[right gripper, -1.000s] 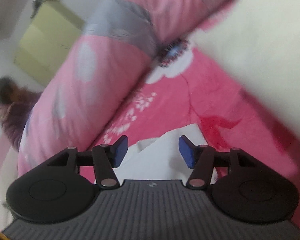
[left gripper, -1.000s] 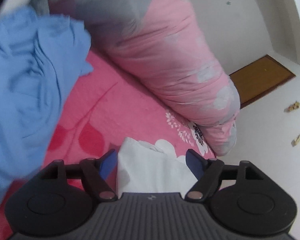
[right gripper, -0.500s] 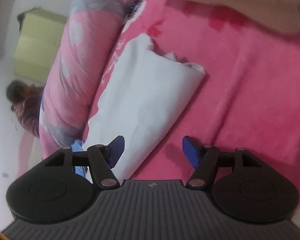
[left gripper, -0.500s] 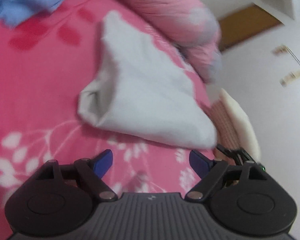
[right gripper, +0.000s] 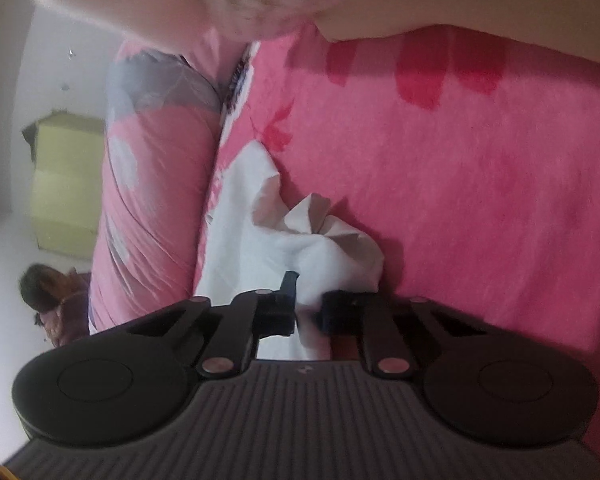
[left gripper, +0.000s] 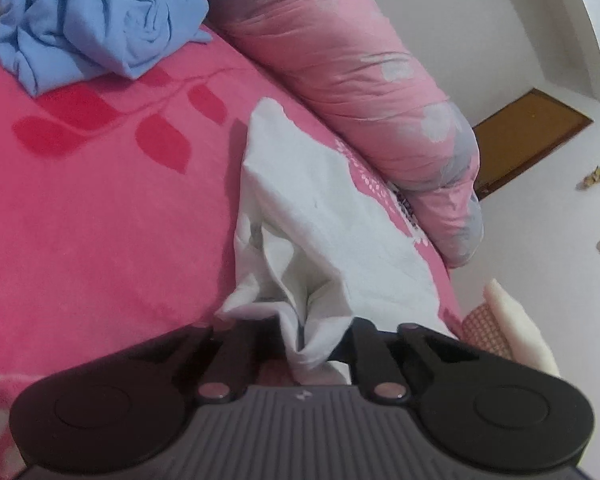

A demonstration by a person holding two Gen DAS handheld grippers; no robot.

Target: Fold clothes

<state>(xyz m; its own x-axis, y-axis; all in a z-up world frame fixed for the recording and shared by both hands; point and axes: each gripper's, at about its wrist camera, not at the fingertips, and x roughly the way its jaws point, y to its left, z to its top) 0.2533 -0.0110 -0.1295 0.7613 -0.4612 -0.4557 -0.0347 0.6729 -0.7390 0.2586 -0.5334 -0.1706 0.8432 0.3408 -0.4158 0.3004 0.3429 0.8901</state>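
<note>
left gripper (left gripper: 314, 344): just squeezed together on a bunched corner of the white cloth (left gripper: 320, 216) | right gripper (right gripper: 308, 312): just squeezed together on another corner of it (right gripper: 256, 236) | white cloth: lies ahead of both grippers on the pink bed cover (left gripper: 100, 216), beside the pink rolled quilt (left gripper: 352, 80) | blue clothes (left gripper: 96, 20): far ahead, left of the left gripper

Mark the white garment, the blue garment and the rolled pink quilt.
white garment (left gripper: 324, 208), left wrist view, on its flat middle panel.
blue garment (left gripper: 96, 24), left wrist view, on the crumpled middle of the heap.
rolled pink quilt (left gripper: 340, 60), left wrist view, on the upper side of the roll.
</note>
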